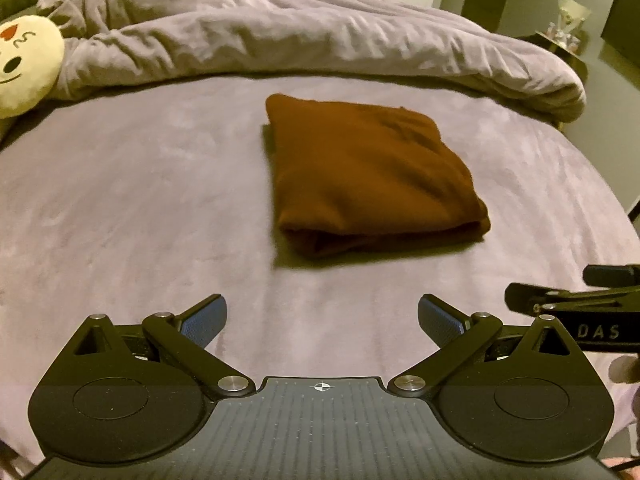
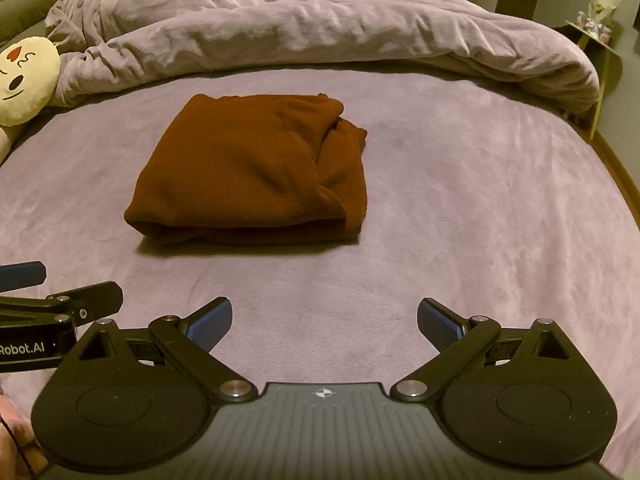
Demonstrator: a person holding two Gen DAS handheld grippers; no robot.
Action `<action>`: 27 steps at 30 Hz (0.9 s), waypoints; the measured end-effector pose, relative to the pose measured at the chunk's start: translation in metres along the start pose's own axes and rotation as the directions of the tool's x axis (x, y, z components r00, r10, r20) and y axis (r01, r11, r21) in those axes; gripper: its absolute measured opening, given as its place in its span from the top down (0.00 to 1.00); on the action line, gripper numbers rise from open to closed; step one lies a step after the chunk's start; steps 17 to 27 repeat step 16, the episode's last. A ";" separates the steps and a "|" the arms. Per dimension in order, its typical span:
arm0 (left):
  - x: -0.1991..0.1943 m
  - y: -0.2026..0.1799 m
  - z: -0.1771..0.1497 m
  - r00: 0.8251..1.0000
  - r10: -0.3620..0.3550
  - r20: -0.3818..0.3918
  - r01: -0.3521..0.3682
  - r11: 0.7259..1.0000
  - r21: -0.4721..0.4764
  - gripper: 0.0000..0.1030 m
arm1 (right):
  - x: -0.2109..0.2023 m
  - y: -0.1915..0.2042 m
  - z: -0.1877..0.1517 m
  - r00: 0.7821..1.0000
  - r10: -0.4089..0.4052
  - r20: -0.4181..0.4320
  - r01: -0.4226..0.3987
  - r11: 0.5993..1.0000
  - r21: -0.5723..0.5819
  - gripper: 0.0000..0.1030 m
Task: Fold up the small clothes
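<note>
- My left gripper (image 1: 322,314) has its blue pads (image 1: 204,318) spread wide with nothing between them; it hangs over bare sheet, short of the garment.
- My right gripper (image 2: 324,316) is the same: pads (image 2: 438,322) far apart, empty, just beside the left one and level with it.
- Neither gripper touches cloth. Both sit on the near side of the bed, apart from the work.
- The brown garment (image 2: 248,176) lies ahead on the mauve sheet (image 2: 480,240), in a compact, roughly square packet with several layers showing along its near edge.
- The right-hand side of the packet is less tidy: a flap bunches and sticks out near the far corner in the right wrist view.
- I judge the folding of this piece done or nearly so; at most that bunched corner wants tucking or smoothing.
- I see no other small clothes waiting on the sheet, so I cannot tell whether more remains.
- Beyond the garment, the rumpled duvet (image 1: 320,32) is heaped across the far side, with a cream plush toy (image 1: 24,68) at its left end.
</note>
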State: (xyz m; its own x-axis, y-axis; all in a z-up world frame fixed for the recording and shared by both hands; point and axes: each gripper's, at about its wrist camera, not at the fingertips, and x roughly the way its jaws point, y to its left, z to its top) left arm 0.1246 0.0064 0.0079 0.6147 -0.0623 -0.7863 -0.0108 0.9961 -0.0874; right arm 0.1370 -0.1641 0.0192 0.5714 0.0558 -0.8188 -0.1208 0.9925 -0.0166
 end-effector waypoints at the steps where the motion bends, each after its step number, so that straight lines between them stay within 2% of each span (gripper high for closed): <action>1: 0.001 -0.001 0.000 1.000 0.005 -0.002 -0.005 1.000 0.004 0.00 | 0.000 0.000 0.000 1.000 -0.001 0.000 0.001 1.000 0.001 0.04; 27: 0.001 -0.004 -0.003 1.000 0.013 -0.017 -0.013 0.999 0.032 0.00 | -0.003 0.001 0.000 1.000 -0.004 0.001 0.004 1.000 -0.001 0.04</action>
